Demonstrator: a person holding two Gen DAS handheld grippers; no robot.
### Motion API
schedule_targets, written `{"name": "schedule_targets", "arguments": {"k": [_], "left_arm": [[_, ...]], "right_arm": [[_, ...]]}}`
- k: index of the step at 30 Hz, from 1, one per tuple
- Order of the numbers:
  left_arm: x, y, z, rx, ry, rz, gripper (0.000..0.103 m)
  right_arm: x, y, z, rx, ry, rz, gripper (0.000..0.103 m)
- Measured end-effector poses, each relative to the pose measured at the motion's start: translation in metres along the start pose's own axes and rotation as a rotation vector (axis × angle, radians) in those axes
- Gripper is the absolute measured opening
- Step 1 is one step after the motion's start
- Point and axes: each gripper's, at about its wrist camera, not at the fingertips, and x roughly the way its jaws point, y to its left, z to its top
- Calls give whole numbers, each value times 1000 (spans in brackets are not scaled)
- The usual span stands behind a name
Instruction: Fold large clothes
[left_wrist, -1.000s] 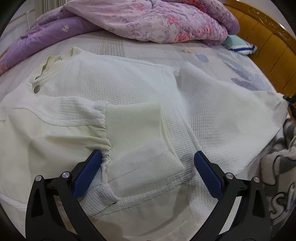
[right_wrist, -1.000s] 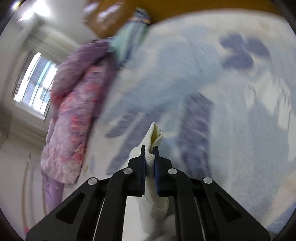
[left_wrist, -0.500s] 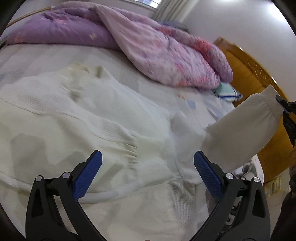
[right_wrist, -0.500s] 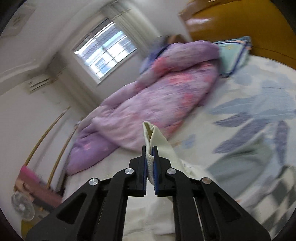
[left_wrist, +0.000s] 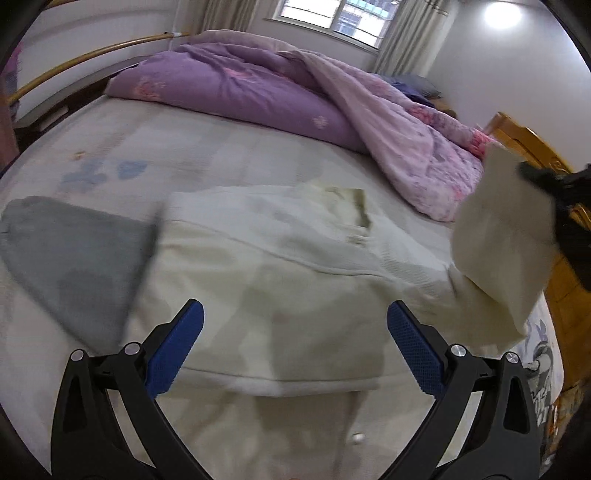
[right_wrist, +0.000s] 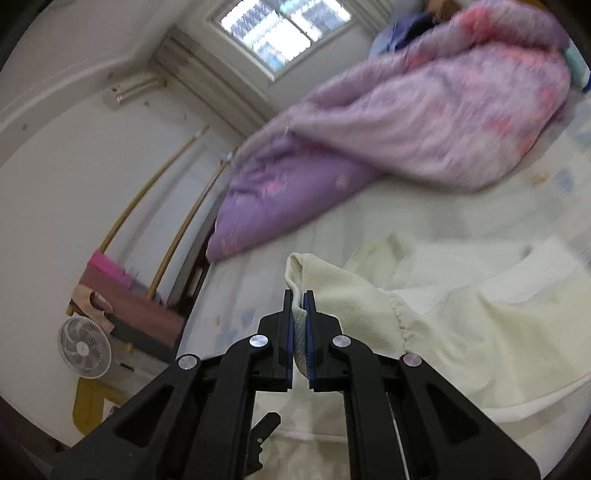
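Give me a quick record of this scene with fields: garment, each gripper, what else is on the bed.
garment: cream jacket, spread on the bed
sleeve: cuff lifted off the bed
right gripper: shut on the cuff
left gripper: open, above the jacket, holding nothing
also on bed: purple quilt, grey cloth beside the jacket
room: window, fan on the floor
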Motion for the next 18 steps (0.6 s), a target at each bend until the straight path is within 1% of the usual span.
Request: {"name": "schedule_targets", "arguments": {"k": [1,3,5,7,11,15,17,18], "left_arm": [[-2,10,1,-3,-1,12,99],[-6,28,1,-13,-2,38,99],[-8,47,1,-21,-3,72,99],[-8,63,-1,-33,9,96,99],[-7,94,-5,-43,15,152,99],[-5,121,-6,-110,26,185,99],[-4,132,-5,-133,17,237,99],[-1,137,-3,-143,19,250,99]], "right_arm": [[24,6,-9,16,31,13,5],[51,15,-24,33,68,25,5],[78,22,-38,54,101,19,5],[102,18,-51,93,141,13,5],[127,16,-84,142,201,34,5],[144,12,-101,200,244,88,5],[151,16,-105,189,251,86,5],[154,21,-105,166,249,94,5]]}}
